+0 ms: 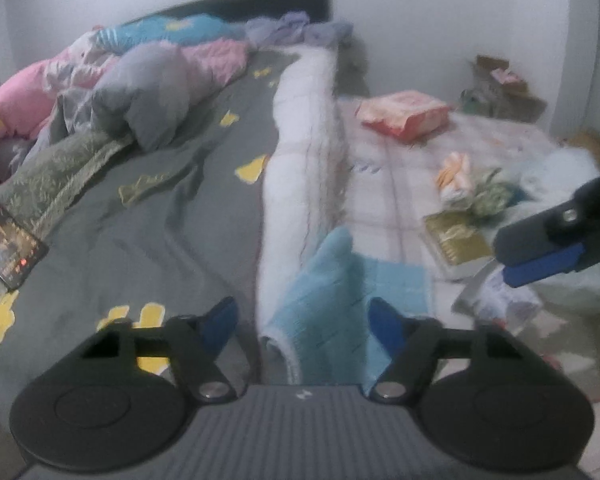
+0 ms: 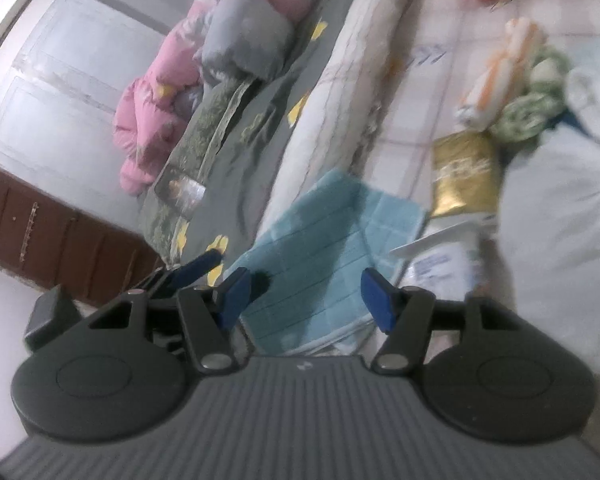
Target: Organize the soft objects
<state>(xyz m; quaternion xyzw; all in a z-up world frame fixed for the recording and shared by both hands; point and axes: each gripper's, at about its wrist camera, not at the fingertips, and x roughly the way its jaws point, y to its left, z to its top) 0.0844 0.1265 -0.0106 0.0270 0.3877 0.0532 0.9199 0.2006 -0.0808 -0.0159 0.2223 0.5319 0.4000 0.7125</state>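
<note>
Left gripper (image 1: 302,320): I see jaws apart, empty, above the towel.
Right gripper (image 2: 306,296): apart, empty.
Towel (image 2: 320,248): blue, draped from mattress edge (image 1: 300,152) onto floor.
Risk: I judge a one-layer pinch would unfold it.

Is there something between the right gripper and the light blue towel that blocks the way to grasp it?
Nothing visible does. The right gripper is open, and the light blue towel lies directly ahead of its fingers against the side of the mattress. The gold box sits off to the right.
</note>
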